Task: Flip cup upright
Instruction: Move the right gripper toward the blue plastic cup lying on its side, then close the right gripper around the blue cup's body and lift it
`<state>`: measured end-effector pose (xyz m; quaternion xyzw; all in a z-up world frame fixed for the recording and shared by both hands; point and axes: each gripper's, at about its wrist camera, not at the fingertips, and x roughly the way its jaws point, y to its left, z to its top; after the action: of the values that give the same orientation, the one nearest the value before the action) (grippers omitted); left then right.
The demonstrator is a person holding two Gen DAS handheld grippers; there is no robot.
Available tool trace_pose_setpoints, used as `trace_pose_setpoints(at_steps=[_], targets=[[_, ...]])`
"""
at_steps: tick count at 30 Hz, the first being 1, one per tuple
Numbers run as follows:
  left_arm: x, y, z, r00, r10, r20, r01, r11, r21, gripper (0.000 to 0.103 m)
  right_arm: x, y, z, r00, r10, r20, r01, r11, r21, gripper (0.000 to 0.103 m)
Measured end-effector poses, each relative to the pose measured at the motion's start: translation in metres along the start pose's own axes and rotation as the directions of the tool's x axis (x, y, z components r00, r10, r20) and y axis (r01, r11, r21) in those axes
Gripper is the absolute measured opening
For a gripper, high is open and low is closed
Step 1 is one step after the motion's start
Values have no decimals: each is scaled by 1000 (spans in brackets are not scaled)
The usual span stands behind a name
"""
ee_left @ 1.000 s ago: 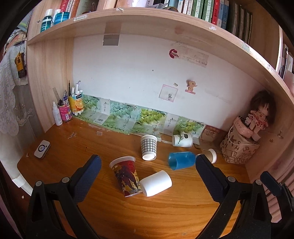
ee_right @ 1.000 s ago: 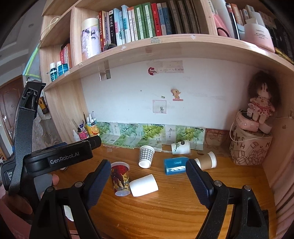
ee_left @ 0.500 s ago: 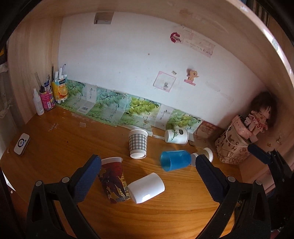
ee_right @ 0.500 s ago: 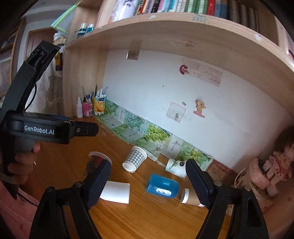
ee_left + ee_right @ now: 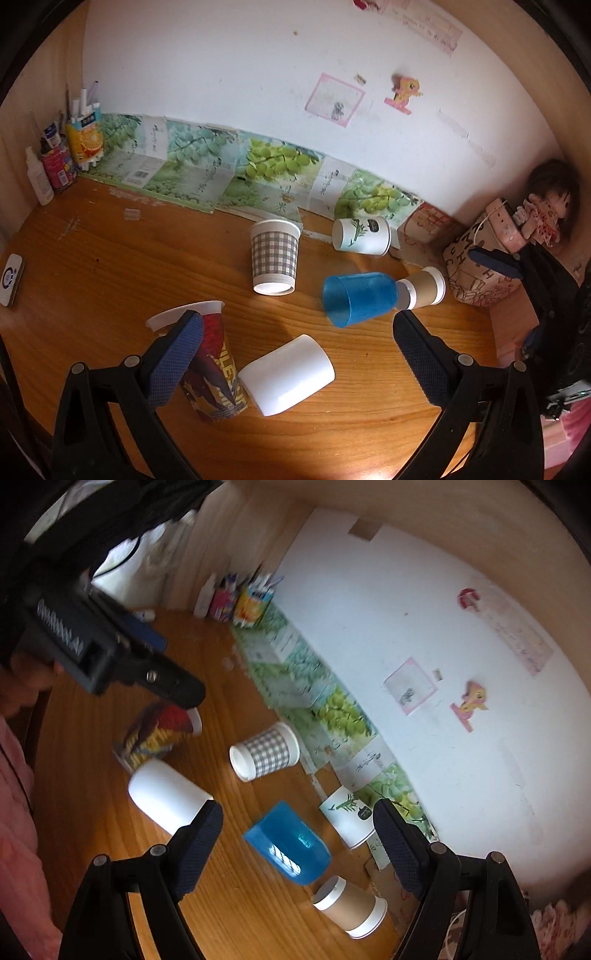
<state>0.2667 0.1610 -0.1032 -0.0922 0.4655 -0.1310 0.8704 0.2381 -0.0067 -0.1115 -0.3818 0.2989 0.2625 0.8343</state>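
In the left wrist view, the left gripper (image 5: 295,345) hangs over the wooden worktop (image 5: 110,266) with its jaws spread wide and nothing between them. A white cup (image 5: 287,374) lies on its side between the fingers, just below their tips and touching neither. Beside it to the left stands a printed red cup (image 5: 212,373), tilted, its rim partly hidden behind the left finger. Farther back a checked cup (image 5: 274,257) stands upside down, a blue cup (image 5: 357,298) lies on its side with its mouth toward the camera, and a brown cup (image 5: 424,288) lies touching the blue cup's base. A white leaf-print cup (image 5: 361,236) lies near the wall. In the right wrist view, the right gripper (image 5: 297,834) is likewise wide open and empty, with the blue cup (image 5: 288,843) on its side between the fingers, apart from both. The white cup (image 5: 166,799) lies just beside the left finger, the brown cup (image 5: 349,906) lower down, the checked cup (image 5: 264,751) beyond. The left gripper's body (image 5: 110,653) hovers above the printed red cup (image 5: 159,734).
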Motion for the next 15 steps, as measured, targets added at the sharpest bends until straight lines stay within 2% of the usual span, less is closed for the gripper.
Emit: trace_pose_setpoints(at_steps=[3, 7, 15], targets=[[17, -2, 1, 998, -27, -54, 27, 1000, 2, 102, 18, 1, -7, 999, 31, -32, -33, 998, -57, 84], [38, -1, 1, 987, -79, -138, 75, 997, -32, 102, 40, 2, -16, 996, 64, -67, -71, 992, -102, 84], [67, -13, 3, 974, -103, -202, 99, 995, -26, 102, 82, 4, -35, 989, 96, -114, -114, 979, -167, 84]])
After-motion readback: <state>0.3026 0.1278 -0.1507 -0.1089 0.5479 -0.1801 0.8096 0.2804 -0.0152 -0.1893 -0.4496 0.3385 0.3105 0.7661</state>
